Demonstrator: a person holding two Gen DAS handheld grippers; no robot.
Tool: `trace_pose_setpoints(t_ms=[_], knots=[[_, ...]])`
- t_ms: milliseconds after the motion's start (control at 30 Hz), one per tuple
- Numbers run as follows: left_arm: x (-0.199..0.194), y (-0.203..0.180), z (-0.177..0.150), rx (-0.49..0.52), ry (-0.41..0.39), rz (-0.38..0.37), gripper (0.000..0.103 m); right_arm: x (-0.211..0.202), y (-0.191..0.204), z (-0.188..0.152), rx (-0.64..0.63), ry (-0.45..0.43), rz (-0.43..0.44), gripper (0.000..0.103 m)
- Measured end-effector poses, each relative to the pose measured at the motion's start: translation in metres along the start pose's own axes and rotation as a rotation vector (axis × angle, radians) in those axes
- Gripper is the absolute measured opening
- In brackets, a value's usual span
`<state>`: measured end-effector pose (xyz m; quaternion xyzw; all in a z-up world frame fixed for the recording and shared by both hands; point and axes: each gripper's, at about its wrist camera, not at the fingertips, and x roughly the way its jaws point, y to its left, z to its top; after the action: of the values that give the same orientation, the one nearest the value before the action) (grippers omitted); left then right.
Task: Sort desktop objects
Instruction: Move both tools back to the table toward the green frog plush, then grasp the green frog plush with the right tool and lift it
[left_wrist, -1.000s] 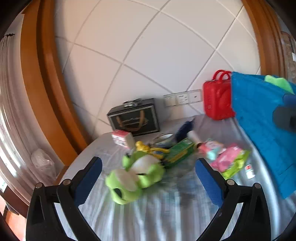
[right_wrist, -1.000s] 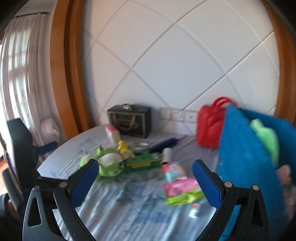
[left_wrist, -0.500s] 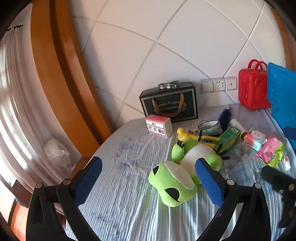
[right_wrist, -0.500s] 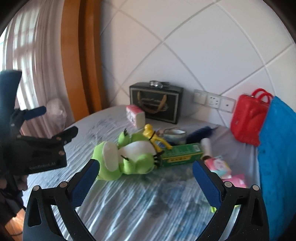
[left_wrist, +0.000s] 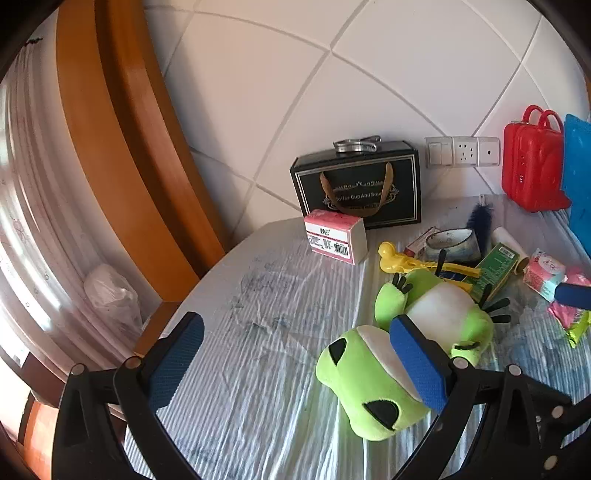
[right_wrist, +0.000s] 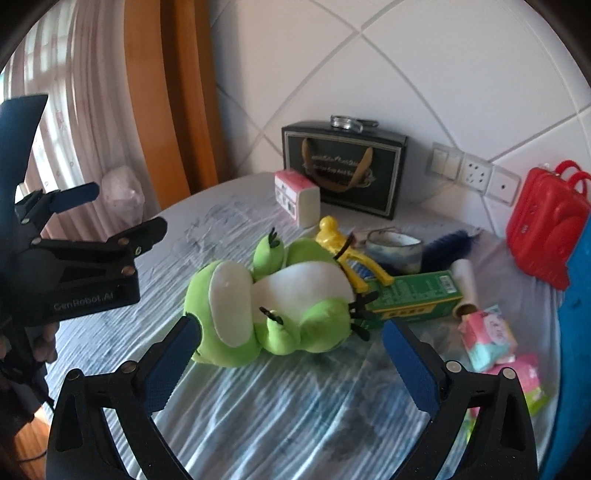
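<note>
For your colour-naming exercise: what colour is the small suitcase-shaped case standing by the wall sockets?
Red: the case, handles included, shows best in the left wrist view.

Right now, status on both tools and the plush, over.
Left tool open, empty. Right tool open, empty, facing green frog plush. Plush lying on table, ungripped. Green box and yellow toy crowd its far side.

A round table (left_wrist: 280, 387) under a wrinkled pale cloth carries a green frog plush (right_wrist: 273, 306) just ahead of the right tongs' (right_wrist: 291, 354) spread fingers, a green carton (right_wrist: 413, 297) touching it, a black gift box (left_wrist: 358, 184) farthest back.
</note>
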<state>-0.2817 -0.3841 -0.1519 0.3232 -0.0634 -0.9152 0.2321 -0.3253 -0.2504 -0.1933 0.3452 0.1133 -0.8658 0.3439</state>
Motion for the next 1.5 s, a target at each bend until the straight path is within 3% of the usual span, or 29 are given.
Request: trace_pose_setpoints(t_ms=[167,433,567,633,733,800,867,1033,1300,1367,1400,1500], knots=[[0.024,0.0,-0.002,-0.008,0.032,-0.011,0.102,0.027,0.001,0.002,0.005,0.04,0.015,0.089],[0.051,0.008,0.001,-0.022,0.052,-0.008,0.102,0.055,-0.001,0.003,0.009,0.068,0.012,0.088],[0.061,0.009,0.003,-0.028,0.059,-0.014,0.102,0.068,-0.001,0.005,0.005,0.086,0.02,0.081],[0.065,0.008,0.004,-0.024,0.059,-0.016,0.102,0.077,0.0,0.003,-0.001,0.112,0.02,0.074],[0.07,0.006,0.003,-0.026,0.066,-0.024,0.102,0.091,0.002,-0.004,-0.024,0.152,-0.004,0.054],[0.075,0.004,0.003,-0.024,0.076,-0.027,0.102,0.097,0.004,-0.008,-0.053,0.17,-0.034,0.03],[0.078,0.002,0.004,-0.021,0.083,-0.031,0.102,0.099,-0.001,-0.011,-0.053,0.19,-0.014,0.021],[0.084,-0.006,0.011,-0.01,0.079,-0.041,0.102,0.09,-0.012,-0.01,-0.038,0.203,0.051,0.013],[0.076,-0.025,0.022,0.02,0.048,-0.075,0.102,0.061,-0.023,-0.016,0.0,0.206,0.04,0.011],[0.075,-0.031,0.025,0.027,0.043,-0.088,0.102,0.048,-0.027,-0.019,0.009,0.208,0.027,0.01],[0.076,-0.035,0.027,0.031,0.042,-0.094,0.102,0.038,-0.032,-0.02,0.013,0.207,0.012,0.002],[0.078,-0.05,0.031,0.049,0.035,-0.115,0.102,0.007,-0.052,-0.023,0.033,0.193,-0.056,0.002]])
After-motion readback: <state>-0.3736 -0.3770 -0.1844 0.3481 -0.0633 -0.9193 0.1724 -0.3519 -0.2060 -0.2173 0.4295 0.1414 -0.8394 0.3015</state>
